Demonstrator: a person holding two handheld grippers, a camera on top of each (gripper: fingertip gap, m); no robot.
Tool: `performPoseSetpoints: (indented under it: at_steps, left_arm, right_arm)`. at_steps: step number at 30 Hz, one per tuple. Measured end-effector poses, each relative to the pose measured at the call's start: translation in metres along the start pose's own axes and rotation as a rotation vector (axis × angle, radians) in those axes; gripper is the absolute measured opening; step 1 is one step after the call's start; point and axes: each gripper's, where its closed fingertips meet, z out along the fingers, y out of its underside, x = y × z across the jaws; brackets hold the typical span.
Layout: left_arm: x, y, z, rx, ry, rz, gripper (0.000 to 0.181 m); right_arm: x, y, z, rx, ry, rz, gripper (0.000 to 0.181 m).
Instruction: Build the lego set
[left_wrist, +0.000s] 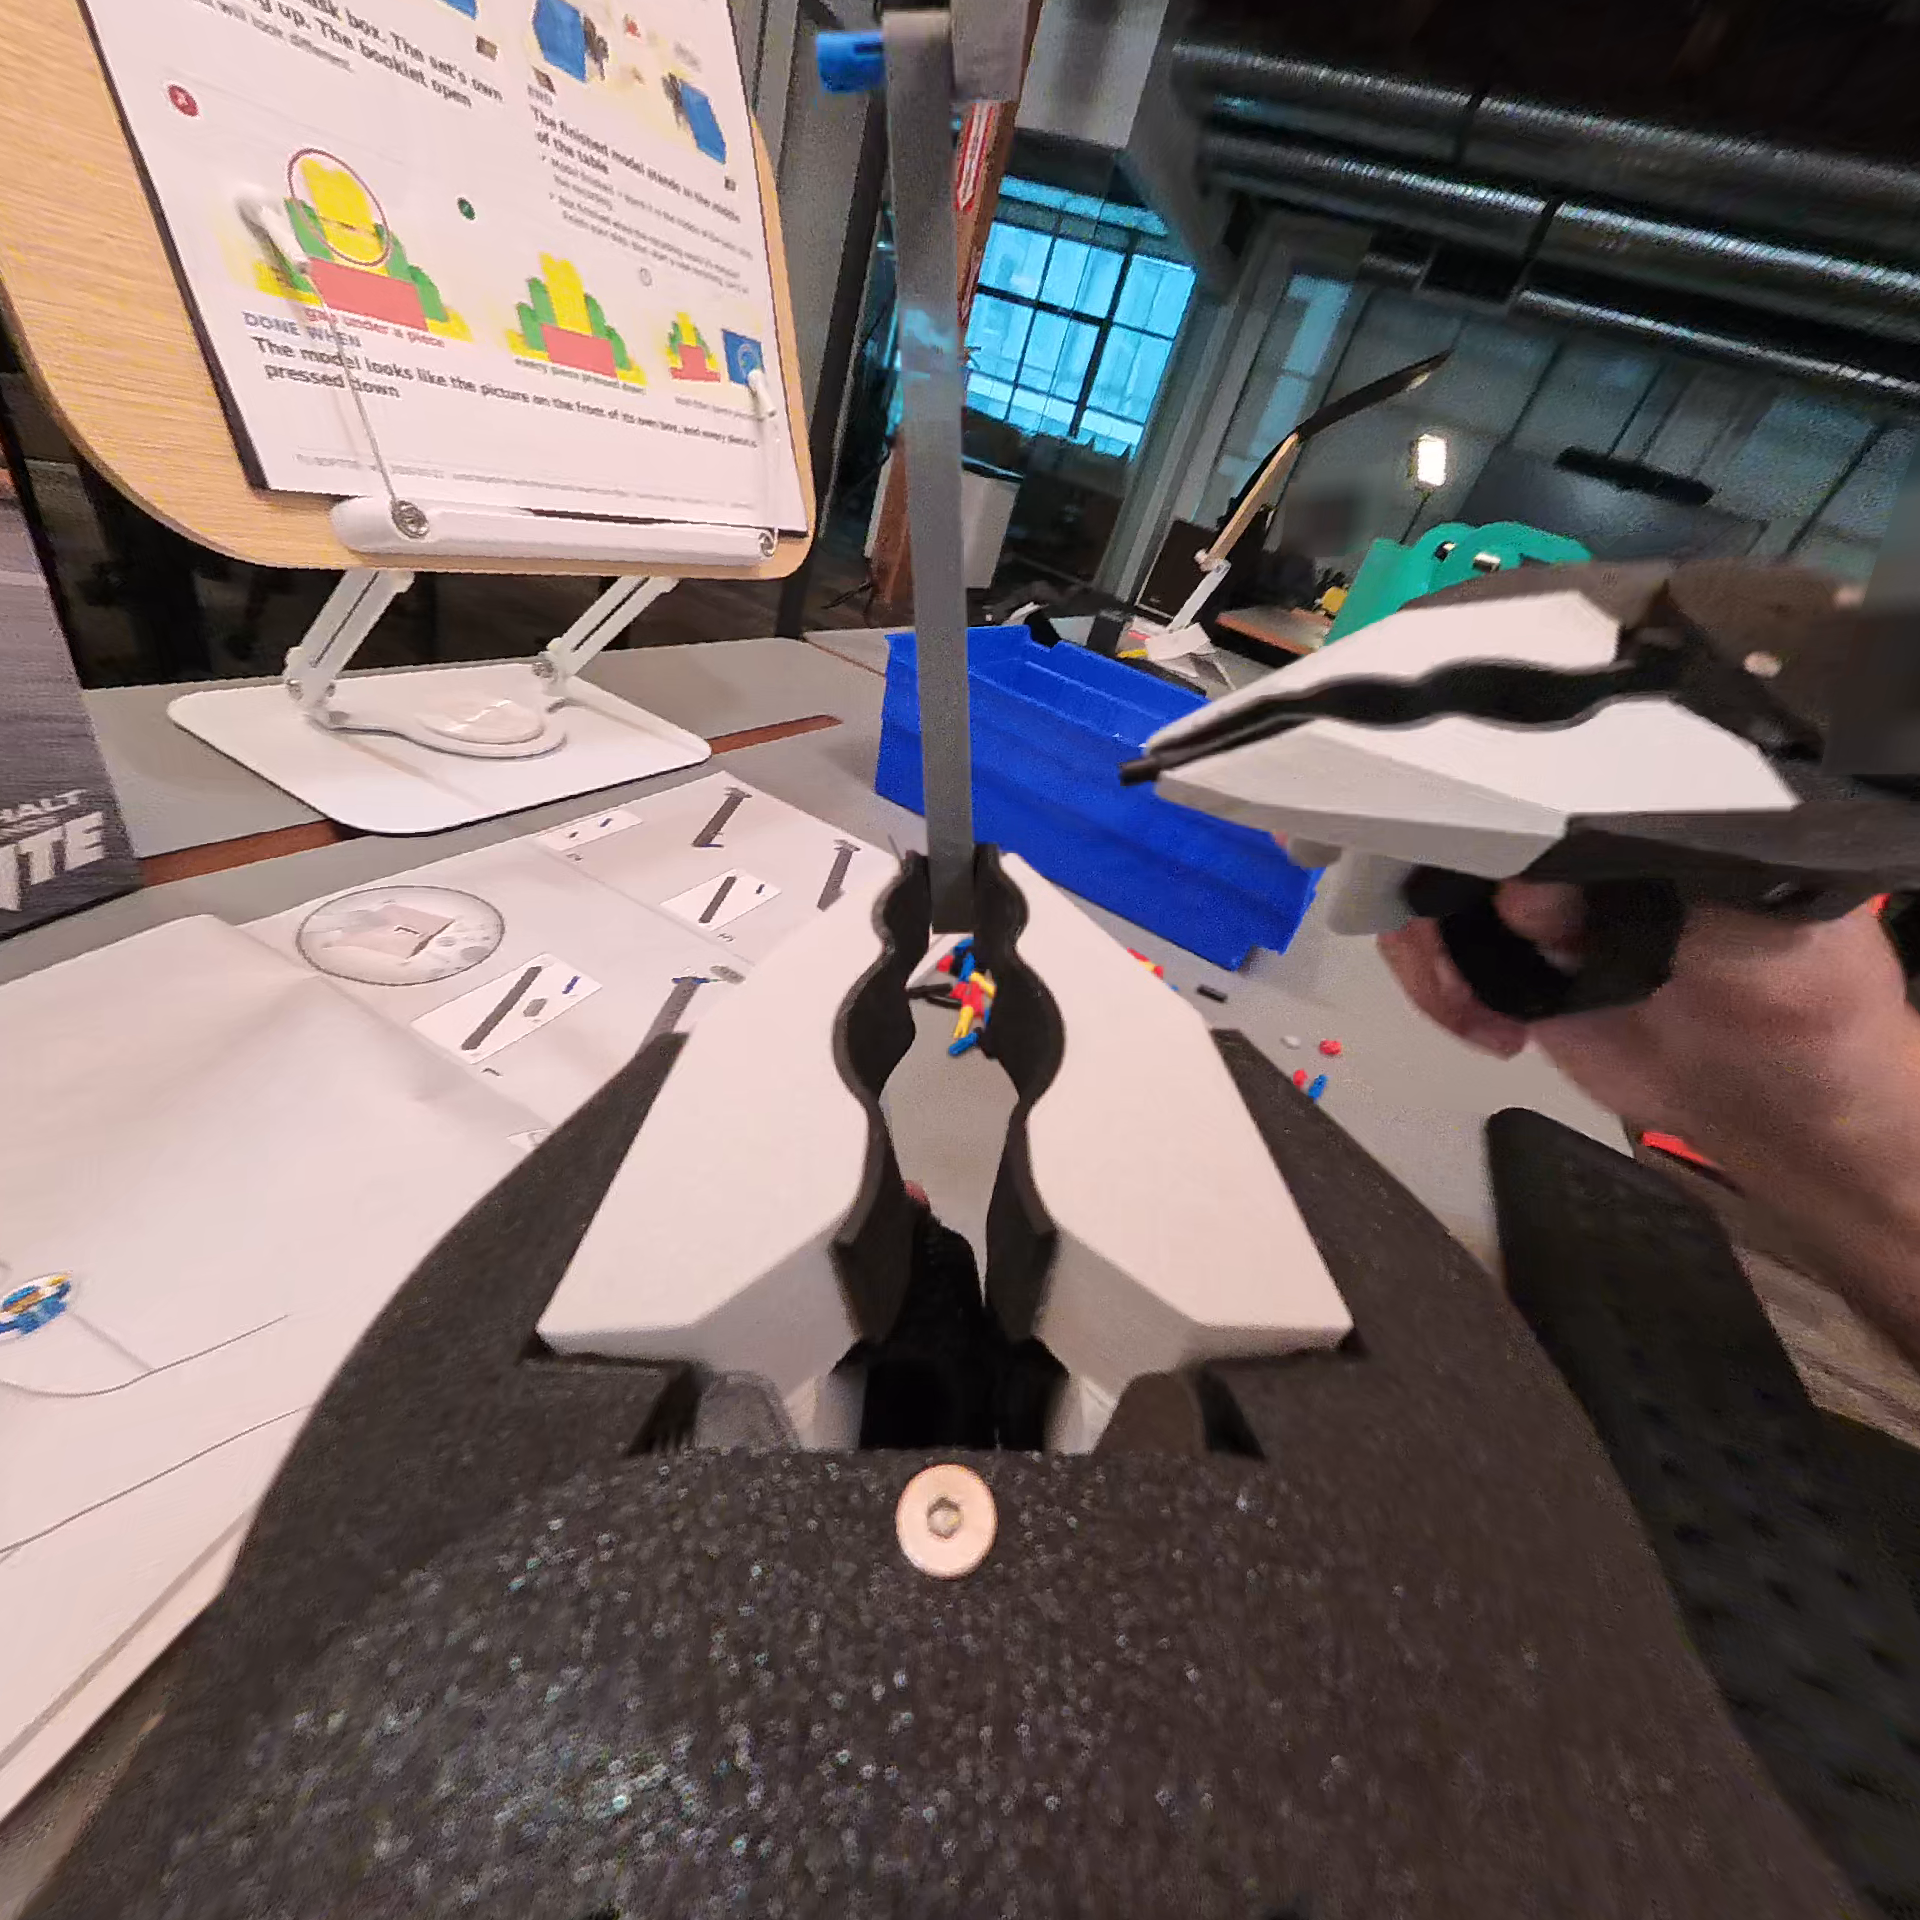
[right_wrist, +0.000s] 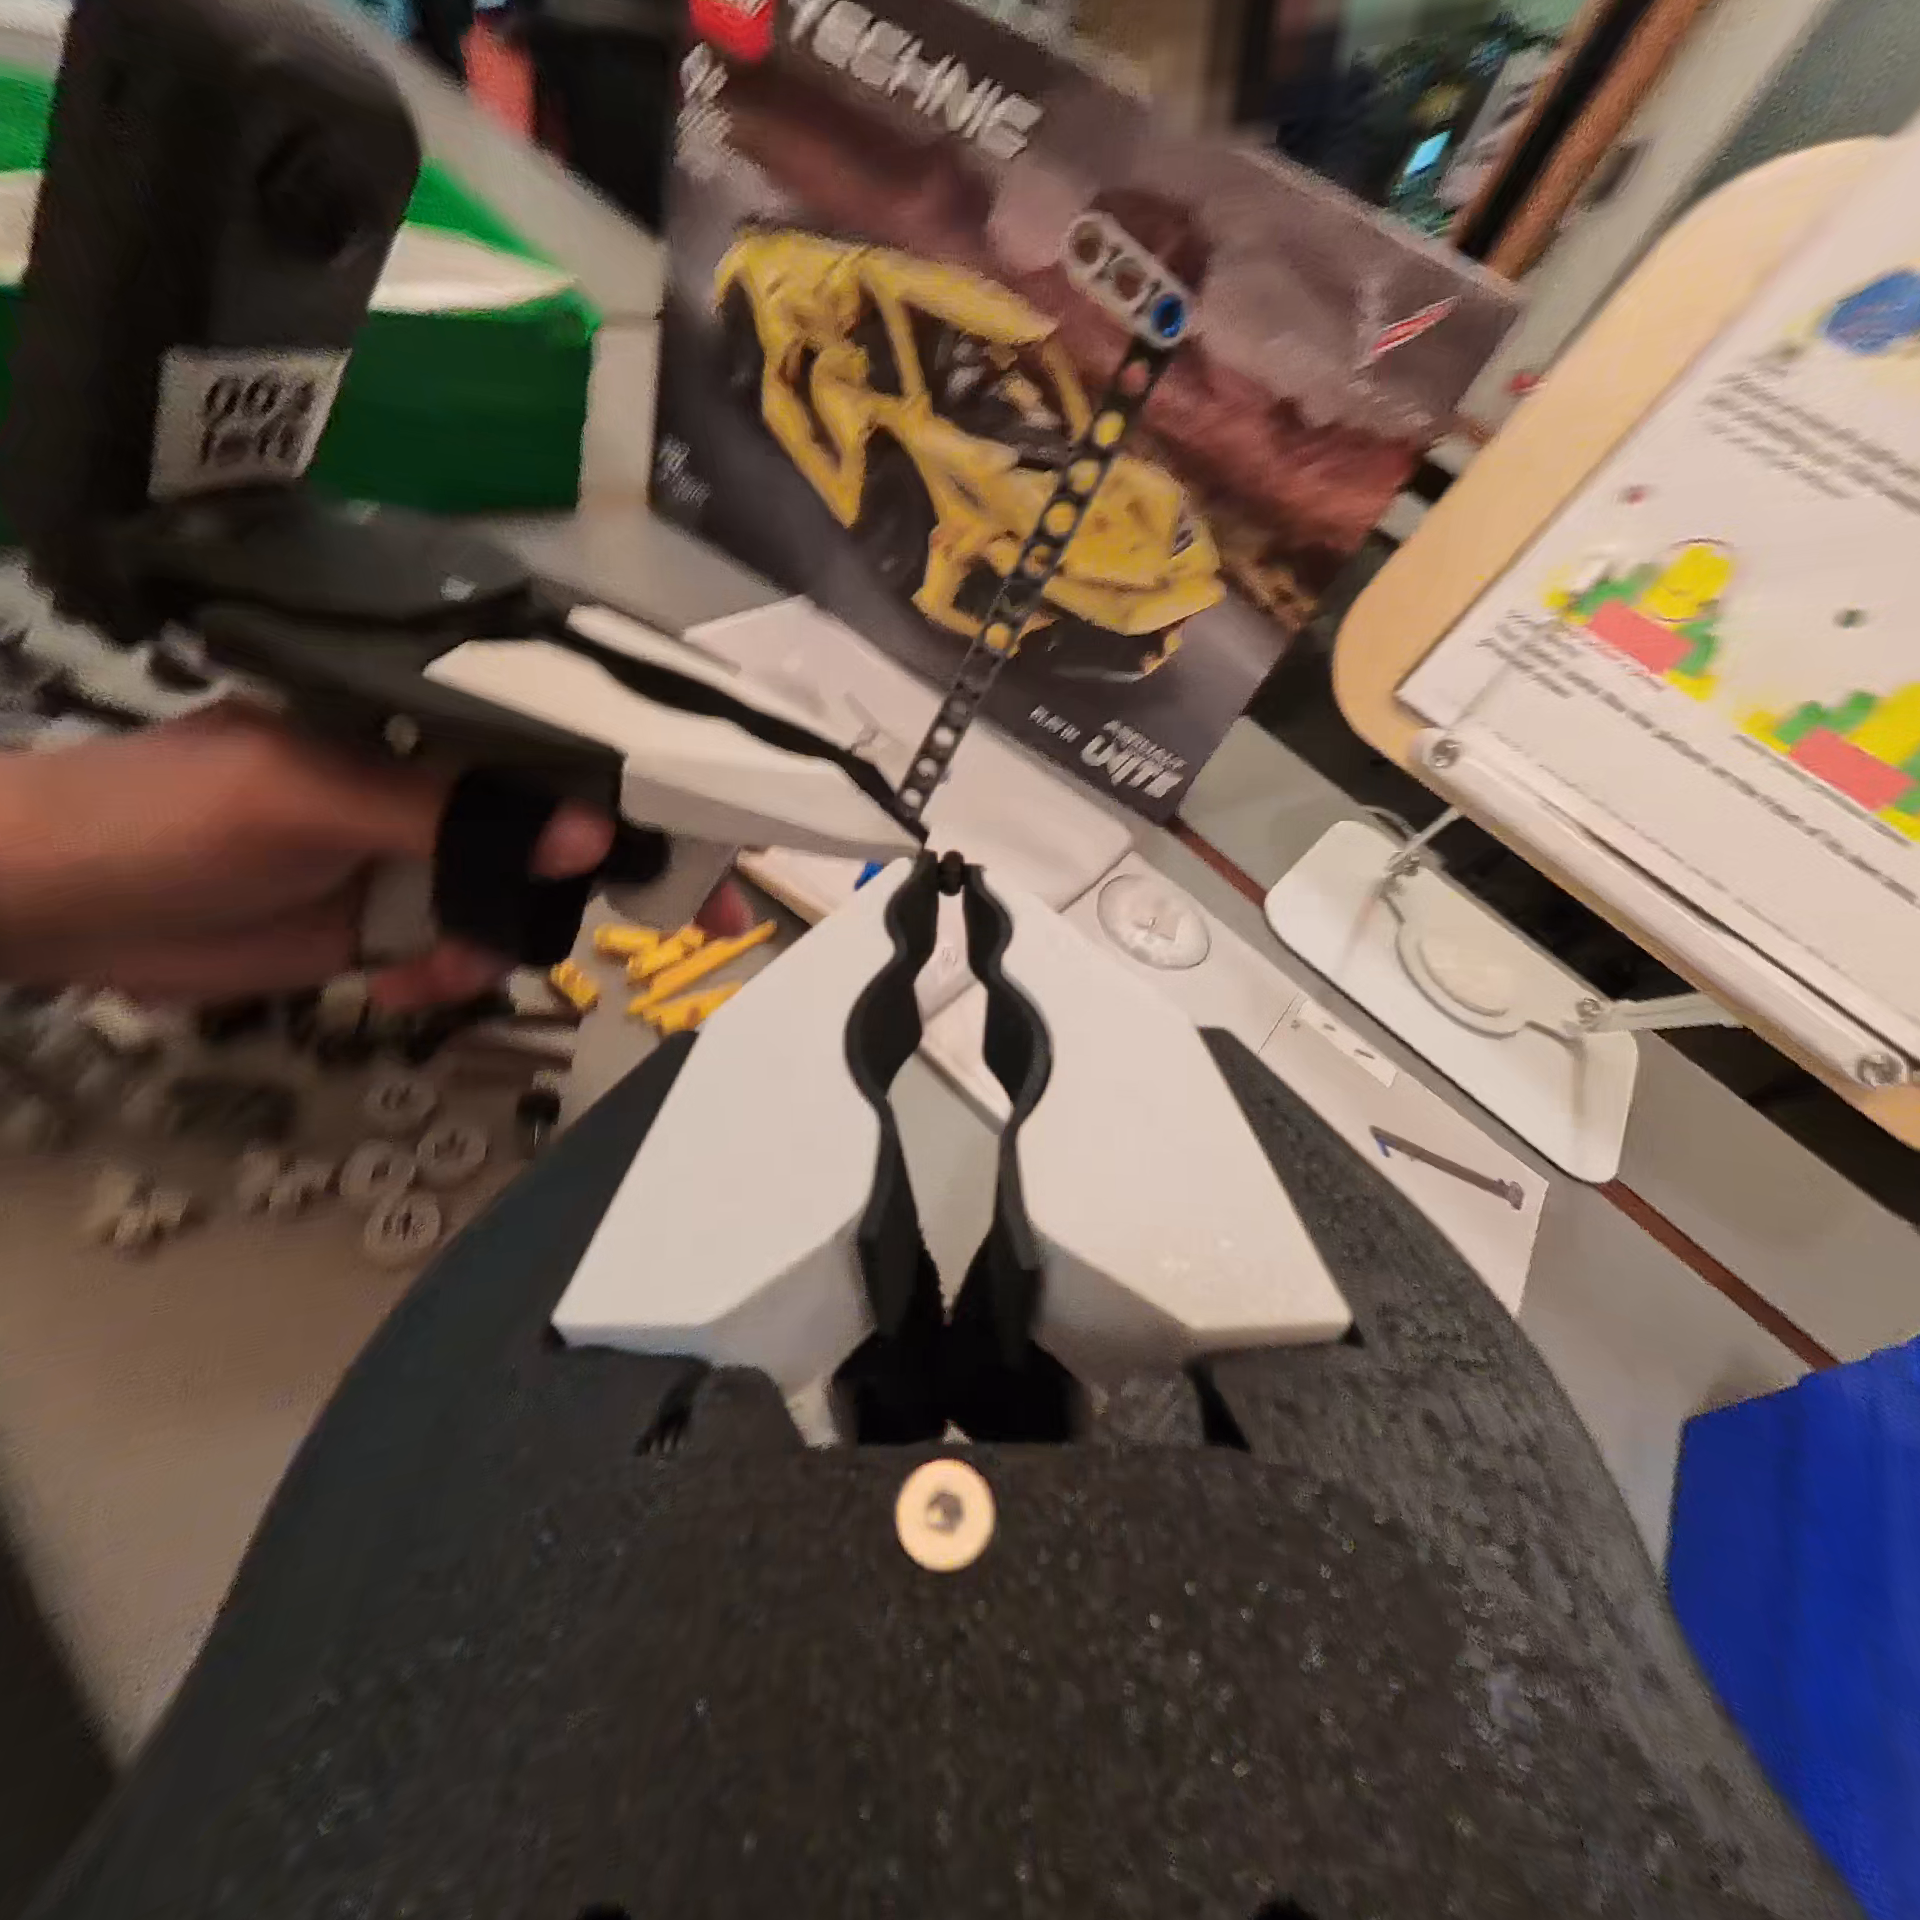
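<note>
My left gripper (left_wrist: 951, 883) is shut on the lower end of a long dark holed beam (left_wrist: 933, 520), which stands nearly upright. A blue pin (left_wrist: 847, 57) sits in the beam's top end. My right gripper (left_wrist: 1138, 769) comes in from the right, above the table, shut with a small black pin at its tip. In the right wrist view the right gripper (right_wrist: 948, 873) pinches that small black pin (right_wrist: 948, 860) right beside the left gripper (right_wrist: 914, 826) and the beam's (right_wrist: 1039, 540) lower end. The blue pin (right_wrist: 1169, 312) shows near the beam's top.
A blue bin (left_wrist: 1060, 790) stands behind the grippers. An open instruction booklet (left_wrist: 416, 997) lies at the left, with a sheet on a stand (left_wrist: 436, 312) behind it. Loose coloured pins (left_wrist: 971, 1003) lie on the table. The set's box (right_wrist: 987, 468), yellow pieces (right_wrist: 665, 966) and grey round parts (right_wrist: 416, 1164) show too. Some 4 centimeters of space lies between my two pairs of fingers.
</note>
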Motion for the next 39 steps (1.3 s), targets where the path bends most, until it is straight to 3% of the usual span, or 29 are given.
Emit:
performPoseSetpoints:
  at_steps: [5,14,21,32,39]
  left_arm:
    - [0.008,-0.001,0.001,0.009,0.036,-0.014,0.006]
    - [0.014,-0.001,0.002,0.012,0.042,0.014,0.006]
    - [0.012,-0.006,0.000,0.045,-0.032,0.126,0.006]
    - [0.019,-0.021,-0.008,0.121,-0.068,0.296,0.006]
    - [0.018,-0.019,-0.009,0.091,-0.106,0.415,0.006]
  right_arm:
    - [-0.012,0.004,0.014,0.060,0.059,0.132,0.004]
    - [-0.009,0.001,0.016,0.091,0.090,0.158,0.004]
    - [-0.010,-0.004,0.017,0.138,0.103,0.213,0.004]
    - [-0.017,-0.018,0.010,0.204,-0.055,0.464,0.004]
    - [-0.016,-0.017,0.009,0.160,-0.013,0.291,0.003]
